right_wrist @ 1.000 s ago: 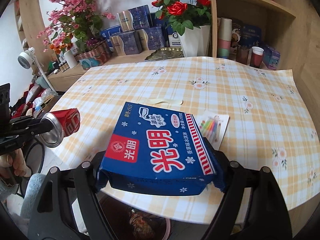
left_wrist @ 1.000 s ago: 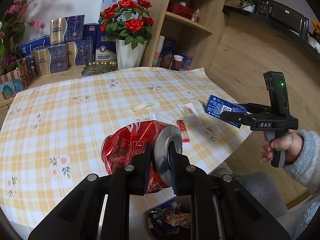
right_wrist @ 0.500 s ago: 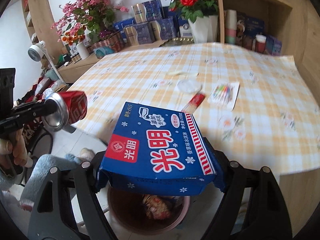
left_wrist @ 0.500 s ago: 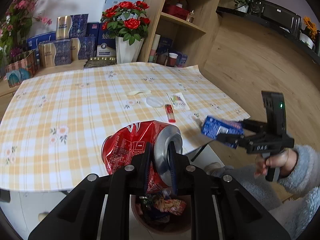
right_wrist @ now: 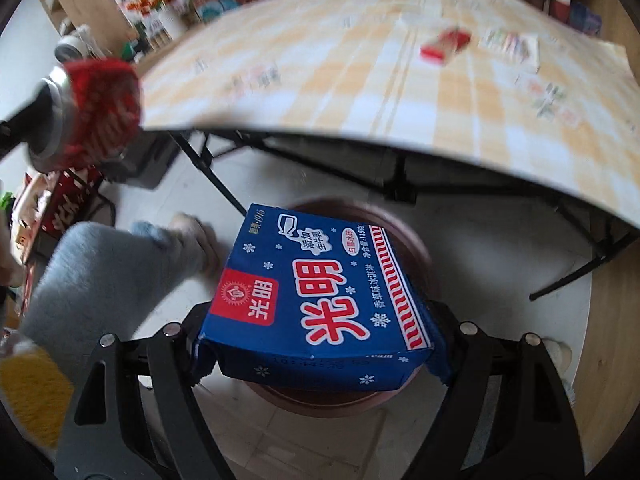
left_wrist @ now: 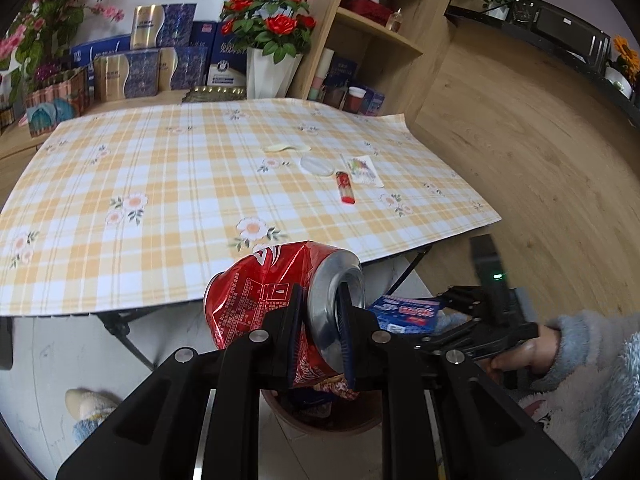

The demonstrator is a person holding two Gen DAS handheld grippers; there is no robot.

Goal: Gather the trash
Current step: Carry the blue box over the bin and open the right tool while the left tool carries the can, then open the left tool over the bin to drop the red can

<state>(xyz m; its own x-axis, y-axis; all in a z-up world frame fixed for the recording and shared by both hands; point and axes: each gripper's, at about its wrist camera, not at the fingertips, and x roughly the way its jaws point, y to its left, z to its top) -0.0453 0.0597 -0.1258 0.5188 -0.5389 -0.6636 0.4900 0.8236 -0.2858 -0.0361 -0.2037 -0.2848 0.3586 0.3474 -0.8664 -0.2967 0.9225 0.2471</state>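
My left gripper is shut on the rim of a crushed red soda can, held off the table's front edge above a brown round bin. The same can shows at the upper left of the right wrist view. My right gripper is shut on a flat blue carton with red and white lettering, held directly over the bin. The carton and the right gripper also appear at the lower right of the left wrist view, close to the can.
On the checked tablecloth lie a red wrapper, a clear lid, a colourful paper packet and a pale strip. Black folding table legs stand behind the bin. A person's grey-clad leg is left of it.
Both grippers have come back off the table and sunk toward the bin on the floor. The right one dropped furthest, so the carton now hangs right above the bin.
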